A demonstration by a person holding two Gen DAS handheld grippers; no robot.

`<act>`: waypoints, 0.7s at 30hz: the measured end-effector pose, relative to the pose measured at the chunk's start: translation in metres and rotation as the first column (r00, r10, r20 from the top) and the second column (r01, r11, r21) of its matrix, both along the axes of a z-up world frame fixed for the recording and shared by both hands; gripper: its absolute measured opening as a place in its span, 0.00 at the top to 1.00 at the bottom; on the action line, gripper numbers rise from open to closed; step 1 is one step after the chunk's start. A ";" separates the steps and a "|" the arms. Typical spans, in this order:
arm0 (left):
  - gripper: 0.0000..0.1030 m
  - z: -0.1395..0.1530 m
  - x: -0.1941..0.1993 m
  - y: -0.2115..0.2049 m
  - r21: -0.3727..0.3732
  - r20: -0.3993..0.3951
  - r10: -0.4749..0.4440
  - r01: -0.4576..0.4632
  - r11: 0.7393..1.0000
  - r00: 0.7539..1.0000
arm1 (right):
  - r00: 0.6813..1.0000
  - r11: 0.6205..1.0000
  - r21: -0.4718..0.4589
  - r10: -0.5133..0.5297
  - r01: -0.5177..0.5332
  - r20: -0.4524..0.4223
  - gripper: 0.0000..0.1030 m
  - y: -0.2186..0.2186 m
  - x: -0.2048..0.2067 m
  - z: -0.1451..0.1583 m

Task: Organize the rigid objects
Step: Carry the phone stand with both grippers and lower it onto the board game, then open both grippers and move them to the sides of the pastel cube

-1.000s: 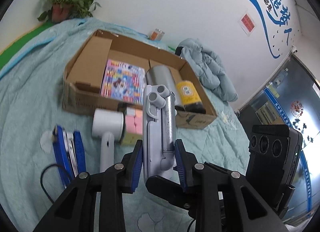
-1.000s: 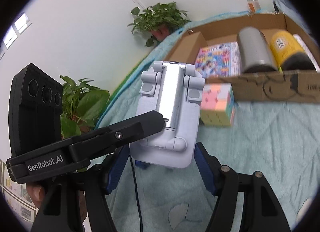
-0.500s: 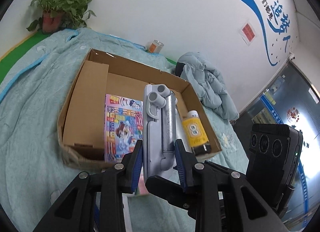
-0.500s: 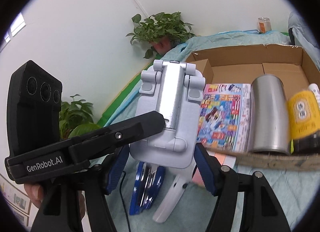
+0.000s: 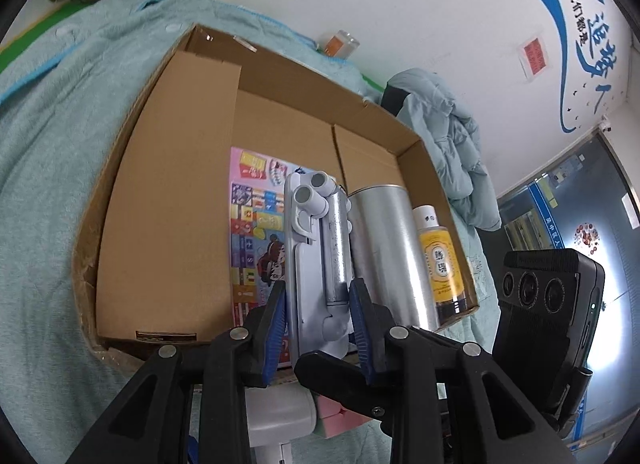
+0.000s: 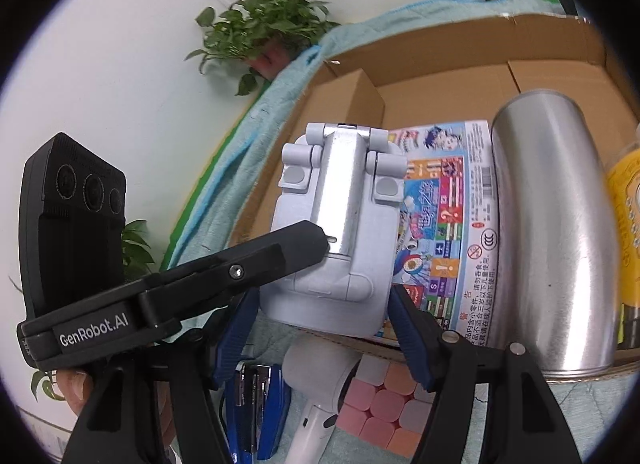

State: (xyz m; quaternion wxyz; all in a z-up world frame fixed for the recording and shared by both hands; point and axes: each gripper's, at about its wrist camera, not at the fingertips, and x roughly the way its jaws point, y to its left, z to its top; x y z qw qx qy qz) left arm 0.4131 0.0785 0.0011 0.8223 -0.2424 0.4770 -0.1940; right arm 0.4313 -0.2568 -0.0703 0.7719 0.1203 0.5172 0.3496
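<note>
The stand is hanging over the box's near wall, with bare cardboard floor lying open left of the book. The left gripper is clamping the stand's narrow sides; the right gripper is pressing blue pads against its wide base. The flask and bottle are filling the box's right side. Only the right view is showing the cube, stapler and a white dryer outside on the blanket.
</note>
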 end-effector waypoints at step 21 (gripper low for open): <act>0.00 0.063 -0.100 0.002 0.317 0.470 0.170 -0.345 0.883 0.866 | 0.919 0.968 -0.204 -0.055 0.144 0.391 0.16 -0.013 -0.070 0.037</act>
